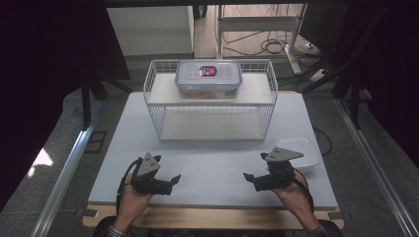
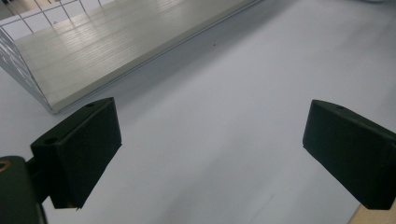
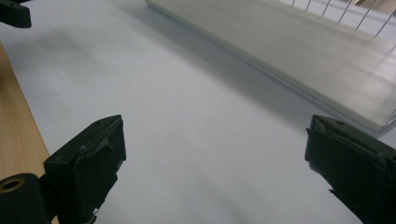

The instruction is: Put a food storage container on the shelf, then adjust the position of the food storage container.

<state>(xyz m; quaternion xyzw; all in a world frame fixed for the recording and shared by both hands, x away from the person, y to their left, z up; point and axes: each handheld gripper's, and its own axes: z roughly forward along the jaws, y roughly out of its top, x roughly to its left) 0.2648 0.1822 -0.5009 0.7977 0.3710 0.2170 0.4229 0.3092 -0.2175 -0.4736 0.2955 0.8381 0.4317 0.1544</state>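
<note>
On the near edge of the table: two grippers are being held low over the pale board, well apart from each other, and nothing is being gripped.
Left gripper (image 1: pixel 174 180): its jaws are being kept wide apart, empty, angled toward the middle of the board (image 1: pixel 212 163).
Right gripper (image 1: pixel 249 178): its jaws are likewise being held spread and empty, pointing inward toward the left one.
White bowl (image 1: pixel 300 152): it is being left just beside the right gripper, at the board's right edge; this is judged the nearest thing to be worked on.
Wire rack (image 1: pixel 211 98): it is standing at the far side of the board, with a lower shelf (image 2: pixel 116 51) lying bare in front of both gripper views.
Lidded container (image 1: pixel 208 78): it is resting on the rack's top shelf, well apart from both grippers.
Risk at the bowl: the rim is likely being approached from the side, so the bowl could be nudged off the board edge if one jaw is being brought in too low.
Risk at the rack: a high reach for the container could be fouled by the wire wall, and the light rack could be dragged or tipped.
Risk at the container: smooth plastic is being faced, so a shallow pinch could be lost while it is being lifted over the wires.
</note>
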